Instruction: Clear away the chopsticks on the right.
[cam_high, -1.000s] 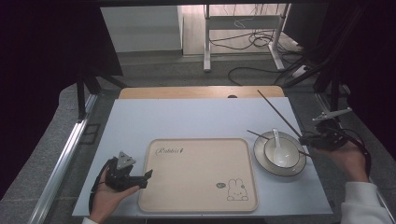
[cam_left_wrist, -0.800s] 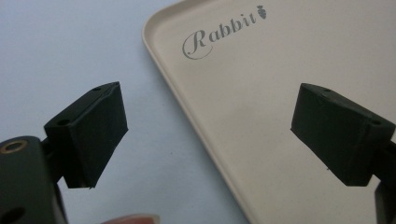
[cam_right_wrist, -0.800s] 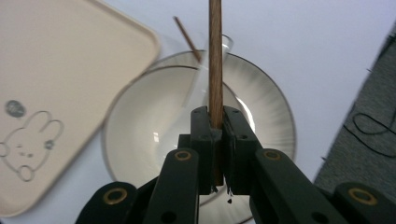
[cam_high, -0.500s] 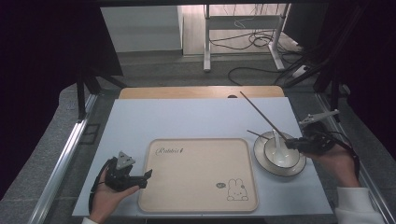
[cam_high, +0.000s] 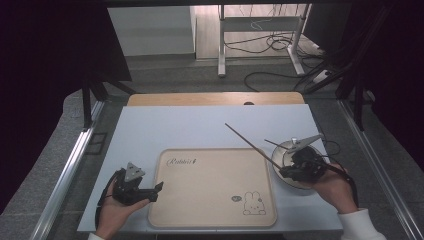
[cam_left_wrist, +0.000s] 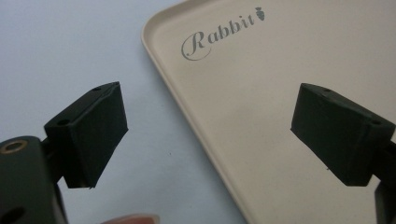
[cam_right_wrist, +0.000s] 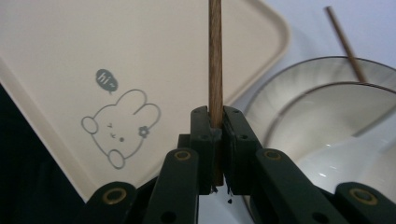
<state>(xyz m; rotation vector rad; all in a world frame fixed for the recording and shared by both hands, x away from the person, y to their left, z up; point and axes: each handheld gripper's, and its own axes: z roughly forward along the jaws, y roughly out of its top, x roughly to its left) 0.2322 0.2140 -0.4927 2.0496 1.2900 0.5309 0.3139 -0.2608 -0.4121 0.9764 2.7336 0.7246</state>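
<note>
At lower right of the high view, the right gripper (cam_high: 280, 172) has swung leftward from a second ago, its jaws clamped tight on one long brown wooden chopstick (cam_high: 250, 144) that now slants up and left over the right part of the beige plastic tray printed with a rabbit (cam_high: 215, 220). A second chopstick (cam_right_wrist: 344, 43) rests on the white ceramic bowl and plate (cam_right_wrist: 327, 140) behind. The carry looks under way, tray-bound by the look of it. At lower left, the left gripper (cam_left_wrist: 210, 128) hangs wide open and empty, straddling the tray's rim.
</note>
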